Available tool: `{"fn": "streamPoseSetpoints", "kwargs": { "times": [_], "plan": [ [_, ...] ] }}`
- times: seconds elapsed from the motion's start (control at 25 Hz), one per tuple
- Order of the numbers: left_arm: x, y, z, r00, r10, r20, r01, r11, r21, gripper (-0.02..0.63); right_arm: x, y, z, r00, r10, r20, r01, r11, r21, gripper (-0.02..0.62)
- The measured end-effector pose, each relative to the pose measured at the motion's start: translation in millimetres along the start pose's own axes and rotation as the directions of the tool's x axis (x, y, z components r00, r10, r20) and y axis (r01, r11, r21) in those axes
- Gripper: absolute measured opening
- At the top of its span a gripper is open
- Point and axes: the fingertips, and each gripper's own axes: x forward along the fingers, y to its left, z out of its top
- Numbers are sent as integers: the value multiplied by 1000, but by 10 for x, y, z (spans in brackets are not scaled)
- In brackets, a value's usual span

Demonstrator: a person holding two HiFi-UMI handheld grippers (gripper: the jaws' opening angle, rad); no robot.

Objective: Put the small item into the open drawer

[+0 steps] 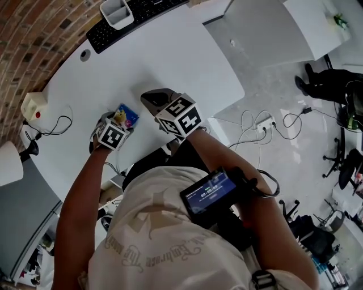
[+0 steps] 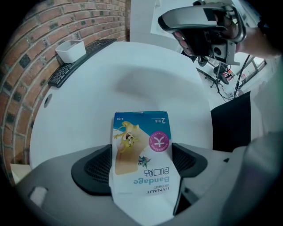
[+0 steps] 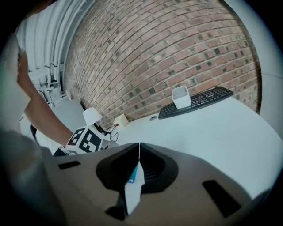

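Observation:
A blue and white bandage packet (image 2: 141, 152) with a cartoon print lies flat between the jaws of my left gripper (image 2: 141, 150), which press on its two side edges. In the head view the same packet (image 1: 126, 116) pokes out ahead of the left gripper (image 1: 116, 123), over the white desk (image 1: 170, 56). My right gripper (image 3: 138, 148) is shut on a thin white and blue item (image 3: 132, 194), seen edge-on. It hovers just right of the left one (image 1: 148, 97). No open drawer shows clearly in any view.
A black keyboard (image 1: 130, 17) and a white cup (image 1: 116, 12) sit at the desk's far edge by the brick wall. A small white box with a red button (image 1: 34, 105) and cables lie to the left. A power strip (image 1: 264, 122) and chairs are on the floor to the right.

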Motion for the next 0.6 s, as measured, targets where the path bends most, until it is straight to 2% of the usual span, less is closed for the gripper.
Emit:
{"fn": "streamPoseSetpoints", "kwargs": {
  "times": [0.6],
  "plan": [
    [-50, -42, -56, 1000, -11, -25, 12, 999, 45, 411, 158, 86, 41, 999, 24, -23, -24, 1000, -13, 6]
  ]
}}
